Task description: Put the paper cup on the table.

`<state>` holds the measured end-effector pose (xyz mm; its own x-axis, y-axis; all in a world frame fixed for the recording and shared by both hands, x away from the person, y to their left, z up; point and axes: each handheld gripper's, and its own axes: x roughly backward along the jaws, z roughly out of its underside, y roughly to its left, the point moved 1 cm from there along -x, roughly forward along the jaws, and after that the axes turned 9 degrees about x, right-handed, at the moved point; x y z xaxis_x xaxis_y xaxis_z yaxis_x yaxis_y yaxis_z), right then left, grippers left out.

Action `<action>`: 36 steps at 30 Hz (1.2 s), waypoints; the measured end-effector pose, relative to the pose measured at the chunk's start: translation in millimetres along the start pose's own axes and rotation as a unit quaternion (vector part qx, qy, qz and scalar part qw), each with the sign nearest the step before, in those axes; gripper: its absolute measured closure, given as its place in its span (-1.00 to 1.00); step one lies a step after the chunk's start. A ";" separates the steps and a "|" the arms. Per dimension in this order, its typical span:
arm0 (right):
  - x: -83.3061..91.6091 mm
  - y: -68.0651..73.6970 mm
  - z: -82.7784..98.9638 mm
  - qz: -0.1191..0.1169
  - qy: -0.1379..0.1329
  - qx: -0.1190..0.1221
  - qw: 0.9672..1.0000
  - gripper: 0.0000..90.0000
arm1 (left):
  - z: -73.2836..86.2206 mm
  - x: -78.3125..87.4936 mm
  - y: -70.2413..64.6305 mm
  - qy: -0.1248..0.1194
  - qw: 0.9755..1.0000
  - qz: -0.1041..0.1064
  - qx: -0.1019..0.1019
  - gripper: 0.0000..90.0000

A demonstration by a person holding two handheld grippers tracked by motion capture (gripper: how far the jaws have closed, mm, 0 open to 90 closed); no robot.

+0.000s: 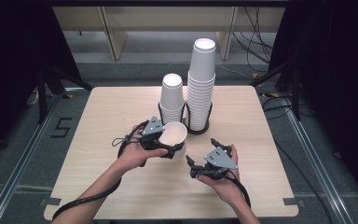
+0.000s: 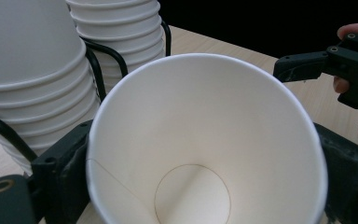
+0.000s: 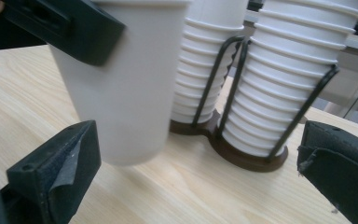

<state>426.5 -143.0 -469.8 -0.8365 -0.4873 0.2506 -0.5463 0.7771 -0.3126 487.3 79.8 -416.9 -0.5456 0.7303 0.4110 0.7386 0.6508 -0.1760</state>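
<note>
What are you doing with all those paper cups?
A person is working at a wooden table with a claw in each hand. The left claw is shut on one white paper cup, held upright just above the table. The right claw is open and empty, close beside the cup. Behind them, a black wire holder keeps two stacks of upside-down cups, a short stack and a taller stack.
</note>
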 end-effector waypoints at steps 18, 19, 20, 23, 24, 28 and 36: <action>12.1 -19.0 12.7 0.035 0.009 -0.008 0.999 -0.99 | 7.1 26.2 17.7 -0.012 0.999 -0.031 0.016 -0.83; 13.5 -20.5 14.5 0.040 0.007 -0.015 0.999 -0.99 | 9.4 28.9 20.2 -0.013 0.999 -0.036 0.020 -0.83; 14.6 -21.3 15.2 0.040 0.012 -0.013 0.999 -0.99 | 10.6 30.9 22.1 -0.014 0.999 -0.038 0.023 -0.83; 17.7 -24.6 18.5 0.048 0.015 -0.016 0.999 -0.99 | 12.5 35.0 26.6 -0.012 0.999 -0.043 0.023 -0.83; 17.7 -24.6 18.5 0.048 0.015 -0.016 0.999 -0.99 | 12.5 35.0 26.6 -0.012 0.999 -0.043 0.023 -0.83; 21.4 -29.8 21.4 0.056 0.015 0.001 0.998 -0.99 | 16.1 38.9 32.5 -0.012 0.998 -0.050 0.028 -0.83; 26.6 -32.8 29.8 0.062 0.025 -0.028 0.997 -0.99 | 19.7 45.3 39.8 -0.009 0.997 -0.070 0.034 -0.82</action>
<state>420.8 -193.3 -480.3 -0.8939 -0.3657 0.2590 -0.4336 0.8520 -0.2935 484.2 142.9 -422.8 -0.6485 0.6345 0.4205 0.6264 0.7587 -0.1788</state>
